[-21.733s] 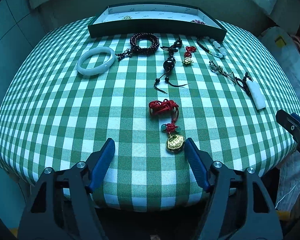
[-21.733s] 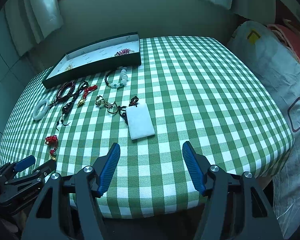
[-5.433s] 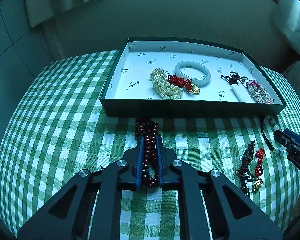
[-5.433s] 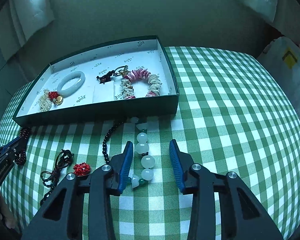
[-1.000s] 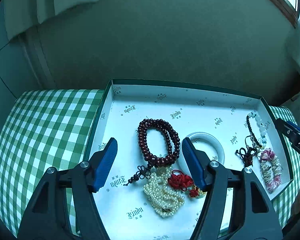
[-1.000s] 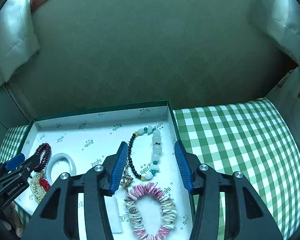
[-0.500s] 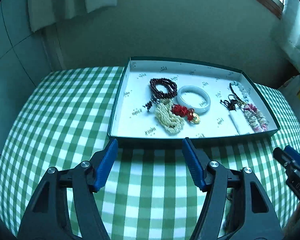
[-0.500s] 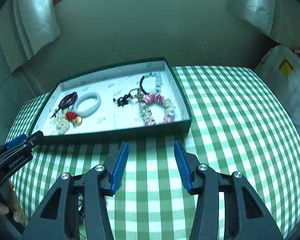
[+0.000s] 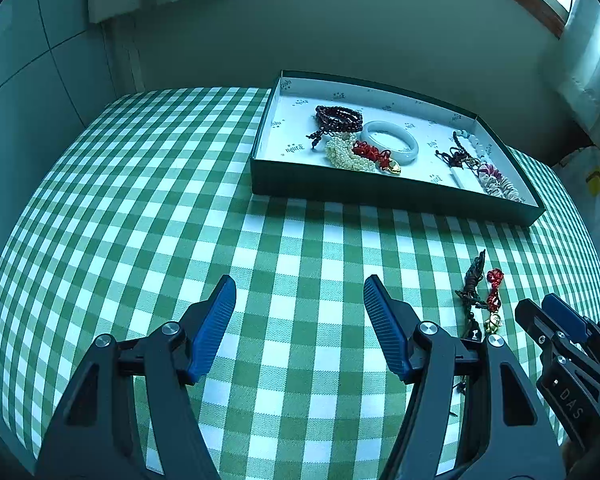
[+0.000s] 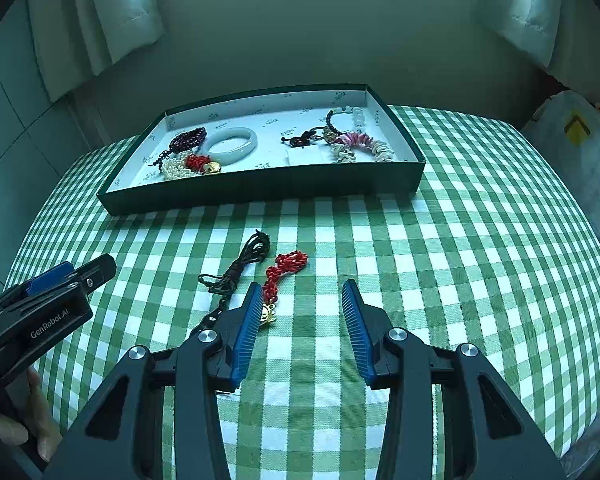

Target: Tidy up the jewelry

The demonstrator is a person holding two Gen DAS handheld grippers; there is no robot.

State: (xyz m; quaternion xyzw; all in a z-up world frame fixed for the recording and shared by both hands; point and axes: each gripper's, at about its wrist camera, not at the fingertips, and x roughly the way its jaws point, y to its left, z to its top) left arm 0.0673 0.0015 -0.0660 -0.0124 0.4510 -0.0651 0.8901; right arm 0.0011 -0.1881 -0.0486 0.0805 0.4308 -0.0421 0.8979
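Observation:
A dark green box [image 9: 388, 190] [image 10: 260, 188] at the back of the checked table holds a dark red bead bracelet [image 9: 338, 116], a pale bangle [image 9: 390, 142], pearls, a red charm and a shell bracelet [image 10: 362, 146]. On the cloth lie a dark cord necklace [image 10: 240, 268] [image 9: 474, 284] and a red knotted charm with a gold pendant [image 10: 282, 274] [image 9: 493, 296]. My right gripper [image 10: 300, 320] hovers just right of the pendant, its jaws closing with nothing between them. My left gripper [image 9: 300, 320] stands open over bare cloth, left of both pieces.
The green-checked table [image 9: 140, 200] drops off at its left and front edges. A wall and curtains [image 10: 112, 12] stand behind the box. A pale bag [image 10: 576, 140] sits off the table's right side. A hand [image 10: 32, 420] holds the left gripper.
Both grippers have drawn back from over the box to the near part of the table. The two loose pieces have come into view, and the right jaws have narrowed a little.

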